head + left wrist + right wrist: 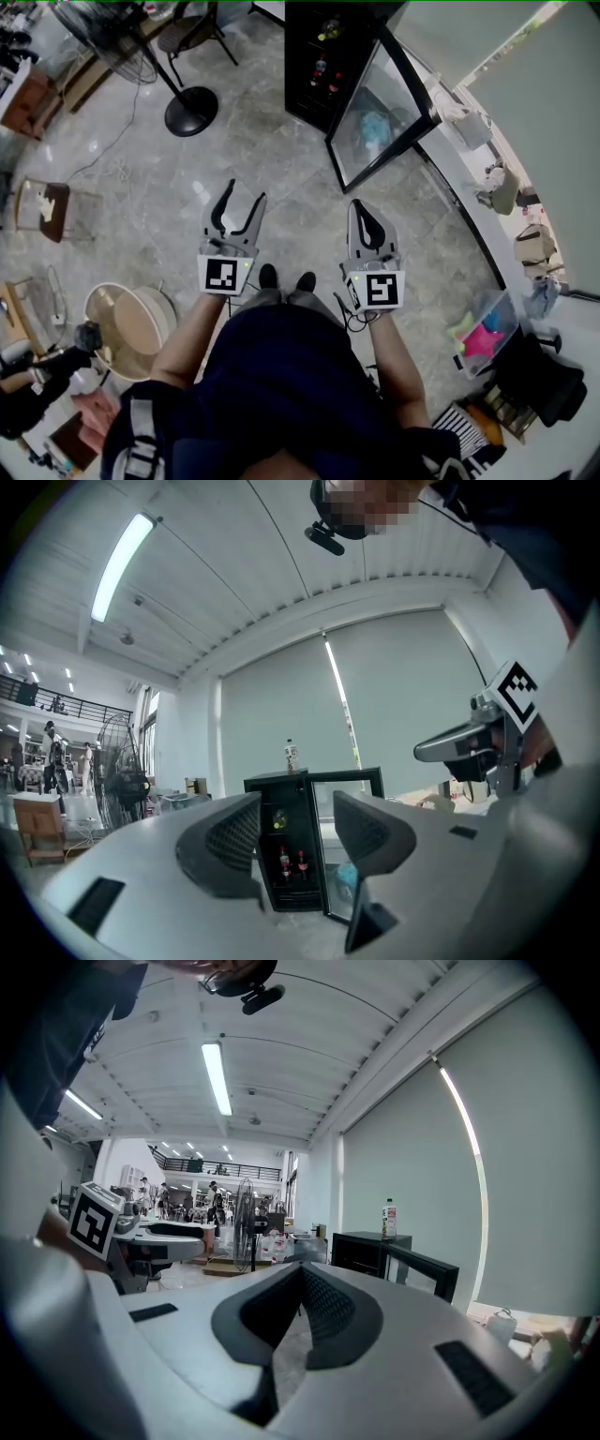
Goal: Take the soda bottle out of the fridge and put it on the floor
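Standing well back from the black mini fridge [314, 89], whose glass door [380, 117] is already swung open. The left tongs [242, 195] are spread fairly wide with nothing in them; the right tongs [364, 212] are pinched together, also empty. The soda's on the fridge's bottom shelf: two dark red-labelled bottles [284, 862] side by side, I think, they're tiny from here. Biggest risk imo is knocking the neighbour over while grabbing one, since they stand so close, or clipping the door's edge at the right of the opening. There's plenty of bare marble floor [272, 159] in front of the fridge for setting it down, and the black fan base [190, 111] sits off to its left.
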Tool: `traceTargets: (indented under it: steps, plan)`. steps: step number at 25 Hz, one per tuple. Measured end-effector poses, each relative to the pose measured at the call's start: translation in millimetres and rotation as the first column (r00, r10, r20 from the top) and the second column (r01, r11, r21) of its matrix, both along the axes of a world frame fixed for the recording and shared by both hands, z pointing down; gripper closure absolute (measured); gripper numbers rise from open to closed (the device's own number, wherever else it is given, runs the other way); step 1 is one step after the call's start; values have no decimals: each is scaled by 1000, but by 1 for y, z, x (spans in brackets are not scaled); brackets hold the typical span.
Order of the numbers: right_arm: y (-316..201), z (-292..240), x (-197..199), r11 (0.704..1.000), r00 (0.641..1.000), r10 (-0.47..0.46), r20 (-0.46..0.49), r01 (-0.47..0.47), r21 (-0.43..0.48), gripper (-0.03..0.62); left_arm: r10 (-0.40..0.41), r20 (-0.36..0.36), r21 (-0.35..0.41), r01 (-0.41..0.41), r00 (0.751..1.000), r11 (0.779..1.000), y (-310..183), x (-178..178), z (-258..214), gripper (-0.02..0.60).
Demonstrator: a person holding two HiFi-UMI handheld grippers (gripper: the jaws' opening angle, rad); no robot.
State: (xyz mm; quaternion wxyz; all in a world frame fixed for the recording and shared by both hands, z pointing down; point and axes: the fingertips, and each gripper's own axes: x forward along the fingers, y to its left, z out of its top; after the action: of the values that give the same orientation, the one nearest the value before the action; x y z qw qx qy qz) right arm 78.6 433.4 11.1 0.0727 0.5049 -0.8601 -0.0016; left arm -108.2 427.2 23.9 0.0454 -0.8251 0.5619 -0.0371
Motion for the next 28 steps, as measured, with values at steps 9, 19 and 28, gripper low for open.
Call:
traceTargets:
  steps: [9, 19, 28]
  plan:
    - [3, 2, 22, 1000, 999, -20, 27, 20, -8, 576, 14, 12, -15, -14, 1000, 1000, -16, 17, 7, 296]
    - [-15, 17, 34, 999, 999, -23, 36, 24, -36, 576, 36, 32, -10, -35, 999, 999, -69, 16, 16, 296]
    - [-103, 28, -21, 994, 994, 109, 14, -109, -14, 576, 178, 10, 46, -178, 984, 983, -192, -27, 27, 296]
